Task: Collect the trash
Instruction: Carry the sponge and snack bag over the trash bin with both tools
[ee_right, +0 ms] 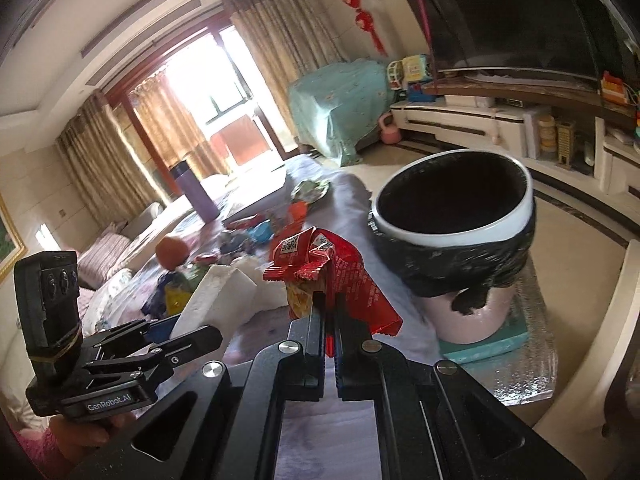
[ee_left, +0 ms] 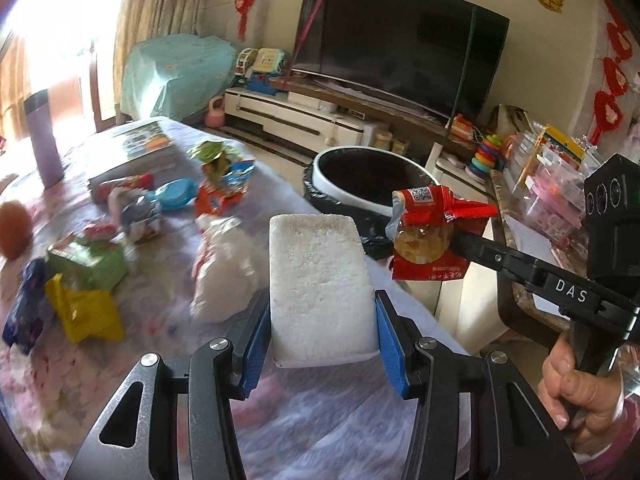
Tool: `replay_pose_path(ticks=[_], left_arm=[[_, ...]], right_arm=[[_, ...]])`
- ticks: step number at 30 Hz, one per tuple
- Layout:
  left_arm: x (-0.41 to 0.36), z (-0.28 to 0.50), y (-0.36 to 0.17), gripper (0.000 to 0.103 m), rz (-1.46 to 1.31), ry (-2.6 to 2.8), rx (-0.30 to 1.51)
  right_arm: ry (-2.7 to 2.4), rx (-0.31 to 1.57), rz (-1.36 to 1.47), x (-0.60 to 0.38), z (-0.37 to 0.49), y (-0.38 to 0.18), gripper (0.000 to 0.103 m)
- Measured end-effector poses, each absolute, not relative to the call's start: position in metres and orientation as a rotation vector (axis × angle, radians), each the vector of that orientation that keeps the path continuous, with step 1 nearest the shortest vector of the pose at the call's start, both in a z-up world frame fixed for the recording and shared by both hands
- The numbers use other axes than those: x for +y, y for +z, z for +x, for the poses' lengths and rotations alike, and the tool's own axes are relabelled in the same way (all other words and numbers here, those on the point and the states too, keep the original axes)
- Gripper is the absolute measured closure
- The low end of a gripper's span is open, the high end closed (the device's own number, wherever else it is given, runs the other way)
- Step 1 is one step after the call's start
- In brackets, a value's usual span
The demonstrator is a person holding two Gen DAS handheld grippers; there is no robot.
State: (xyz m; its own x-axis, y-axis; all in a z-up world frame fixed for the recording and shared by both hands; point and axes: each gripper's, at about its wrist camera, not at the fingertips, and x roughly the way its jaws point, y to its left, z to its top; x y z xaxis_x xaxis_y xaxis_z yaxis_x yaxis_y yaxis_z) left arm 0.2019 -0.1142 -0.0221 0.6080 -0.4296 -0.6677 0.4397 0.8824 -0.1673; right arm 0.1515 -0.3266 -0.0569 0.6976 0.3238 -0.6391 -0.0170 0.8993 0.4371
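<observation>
- My left gripper has its jaws clamped on a white foam block, a blue pad pressed against each side, the block standing up and away from me.
- My right gripper has its jaws clenched tight on a red snack wrapper; the crumpled foil sticks up above the fingertips, its QR code facing me.
- In the left wrist view, the right gripper reaches in from the right, carried by a hand, the wrapper held just beside the bin's rim.
- Below and left of both, the table has a pale cloth strewn with more litter: a crumpled white bag, a yellow packet, a green box, an orange packet.
- Just past the wrapper stands the trash bin, white-rimmed, black-lined, mouth open.
- Farther left, a purple flask stands upright.
- Far back, a dark television.
</observation>
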Motion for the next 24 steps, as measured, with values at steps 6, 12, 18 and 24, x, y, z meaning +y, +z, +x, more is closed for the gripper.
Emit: replay_pose_path(ticks=[6, 12, 18, 24], left_arm=[[-0.141, 0.224, -0.022, 0.055, 0.037, -0.527, 0.763], [-0.164, 0.250, -0.020, 0.055, 0.052, -0.545, 0.760], [-0.182, 0.274, -0.019, 0.055, 0.069, -0.553, 0.757], [-0.202, 0.299, -0.020, 0.055, 0.083, -0.555, 0.762]], right_arm=[[0.165, 0.773, 0.432, -0.347, 0.159, -0.058, 0.100], [0.125, 0.758, 0.436, -0.369, 0.169, -0.056, 0.100], [0.088, 0.752, 0.438, -0.388, 0.183, -0.055, 0.100], [0.064, 0.759, 0.433, -0.402, 0.197, -0.056, 0.100]])
